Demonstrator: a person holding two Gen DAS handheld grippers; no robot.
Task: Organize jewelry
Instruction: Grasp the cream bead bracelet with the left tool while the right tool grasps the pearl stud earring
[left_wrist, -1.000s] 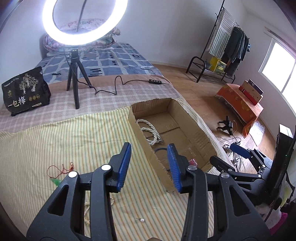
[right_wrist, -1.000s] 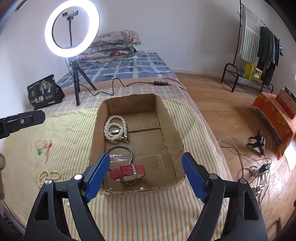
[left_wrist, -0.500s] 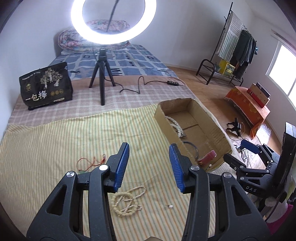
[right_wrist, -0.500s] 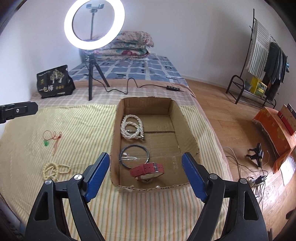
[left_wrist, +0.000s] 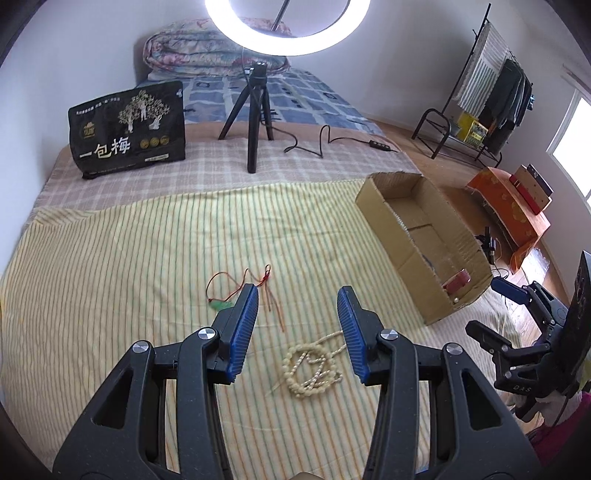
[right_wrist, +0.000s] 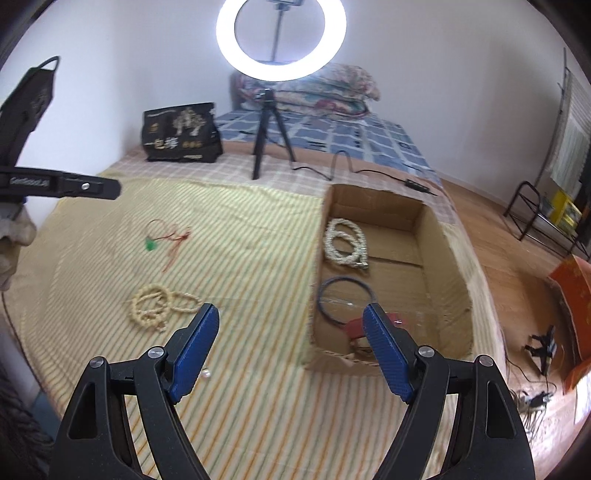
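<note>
Two pieces lie loose on the striped cloth: a bead necklace and a red cord, well apart from the box. Left tongs, spread and empty, should straddle the bunched beads; right tongs are spread, empty.

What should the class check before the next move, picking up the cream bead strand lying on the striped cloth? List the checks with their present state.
1. Left tool open and empty: ok.
2. Cream bead strand lying free on the striped cloth, nothing on top: ok.
3. Left tool lined up over the strand: ok, roughly; the strand shows between its blue pads.
4. Red cord with green pendant apart from the strand: ok.
5. Cardboard box has bare floor left: ok.
6. Right tool open and empty: ok.
</note>
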